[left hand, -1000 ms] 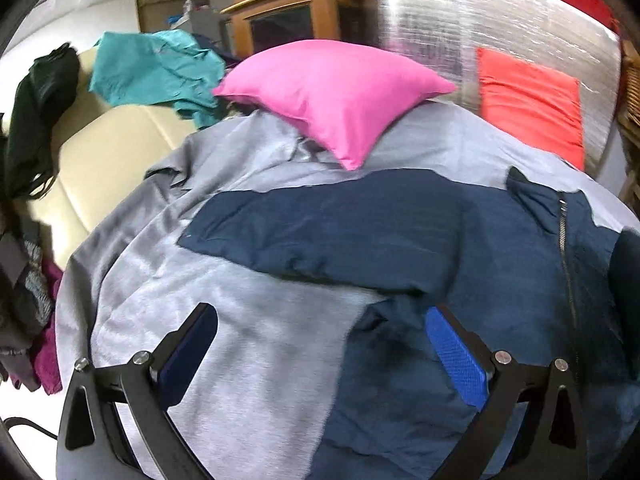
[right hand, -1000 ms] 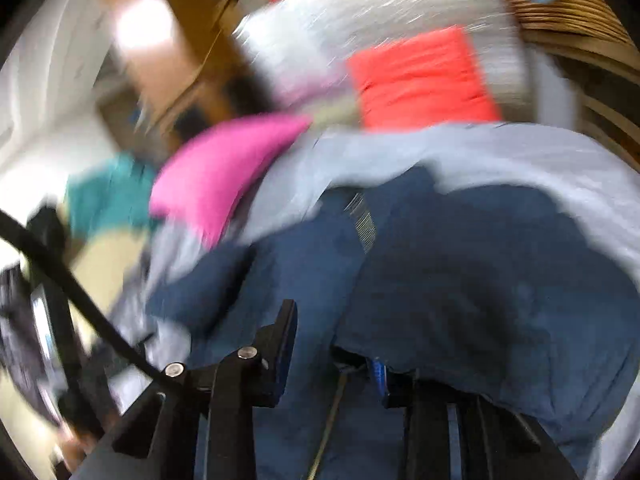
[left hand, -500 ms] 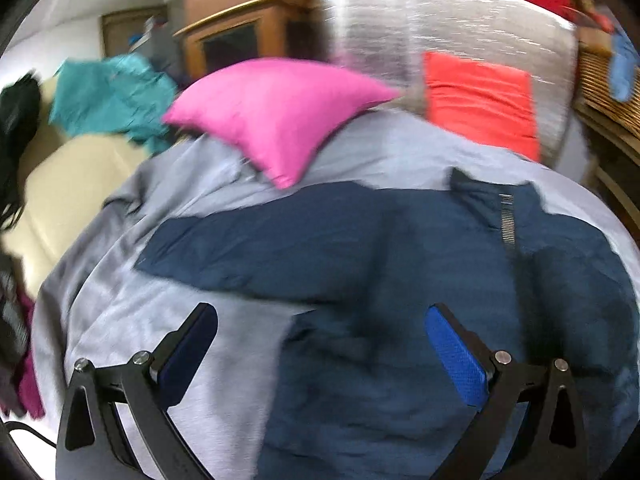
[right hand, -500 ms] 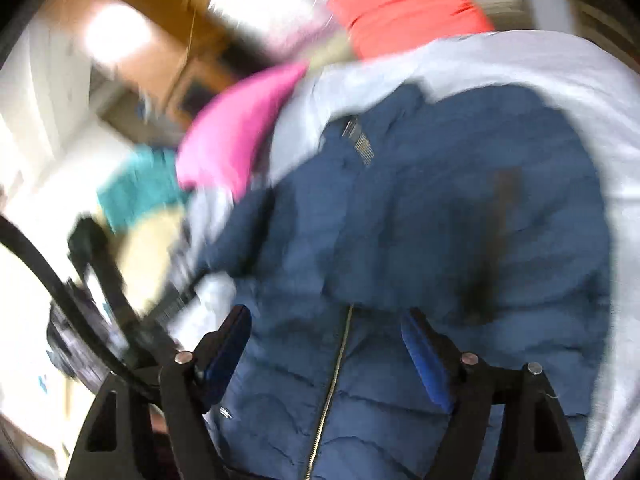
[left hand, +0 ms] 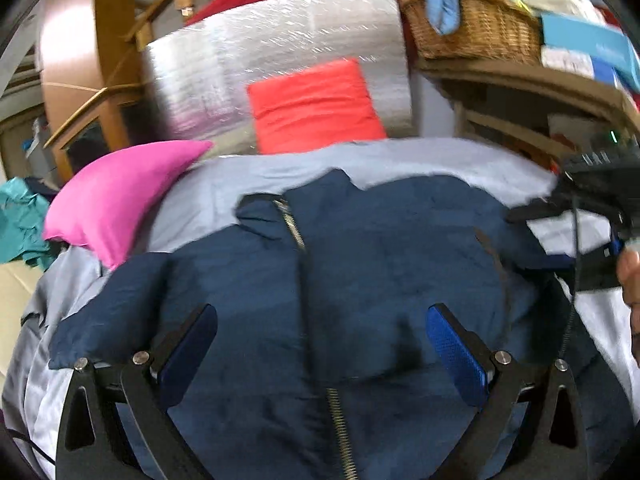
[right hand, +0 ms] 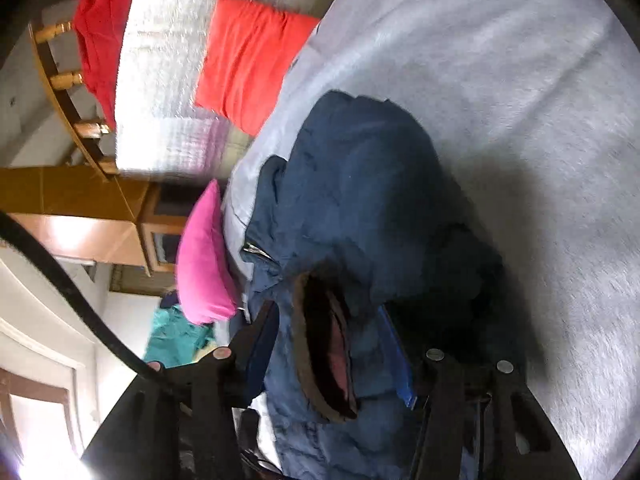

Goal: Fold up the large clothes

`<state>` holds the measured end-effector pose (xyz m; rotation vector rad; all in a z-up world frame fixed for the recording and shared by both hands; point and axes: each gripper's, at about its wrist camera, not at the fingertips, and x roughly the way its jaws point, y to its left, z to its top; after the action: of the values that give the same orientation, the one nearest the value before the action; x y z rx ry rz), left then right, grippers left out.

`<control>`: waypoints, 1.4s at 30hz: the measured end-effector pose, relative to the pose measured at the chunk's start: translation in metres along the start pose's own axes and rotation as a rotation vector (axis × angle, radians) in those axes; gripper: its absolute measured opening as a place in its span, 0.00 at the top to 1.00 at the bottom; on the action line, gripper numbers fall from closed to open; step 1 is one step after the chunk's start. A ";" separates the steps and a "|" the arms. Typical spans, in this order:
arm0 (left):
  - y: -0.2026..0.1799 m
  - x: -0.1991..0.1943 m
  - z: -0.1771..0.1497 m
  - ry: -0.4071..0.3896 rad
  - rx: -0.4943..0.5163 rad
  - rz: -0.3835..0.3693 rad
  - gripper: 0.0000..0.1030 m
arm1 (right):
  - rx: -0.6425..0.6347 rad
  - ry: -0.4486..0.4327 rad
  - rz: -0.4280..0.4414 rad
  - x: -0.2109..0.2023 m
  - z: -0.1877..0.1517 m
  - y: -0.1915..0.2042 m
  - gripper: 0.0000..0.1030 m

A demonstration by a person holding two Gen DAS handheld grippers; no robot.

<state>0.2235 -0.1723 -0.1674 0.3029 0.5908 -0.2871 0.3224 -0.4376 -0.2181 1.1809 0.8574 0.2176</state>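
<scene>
right gripper (right hand: 332,356) clamped on the navy puffer jacket's (left hand: 360,264) sleeve cuff (right hand: 320,344); left gripper (left hand: 320,344) spread wide, empty, over the zipper (left hand: 294,228). jacket lies on the grey sheet (right hand: 520,80) by the pink pillow (left hand: 120,200). carry the sleeve flat across the chest, no bunching. versus 0.5 s ago, right has closed on fabric and rolled sideways.

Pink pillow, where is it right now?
In the left wrist view the pink pillow lies at the left on the grey sheet, touching the navy jacket, with the orange cushion behind it.
</scene>
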 end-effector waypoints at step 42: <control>0.276 -0.028 -0.050 0.049 -0.603 0.109 0.31 | 0.085 0.021 -0.044 0.010 -0.002 -0.018 0.51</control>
<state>0.2731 0.1037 -0.1365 -0.2403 0.6784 0.0118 0.3231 -0.4379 -0.2385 1.2390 0.9180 0.1590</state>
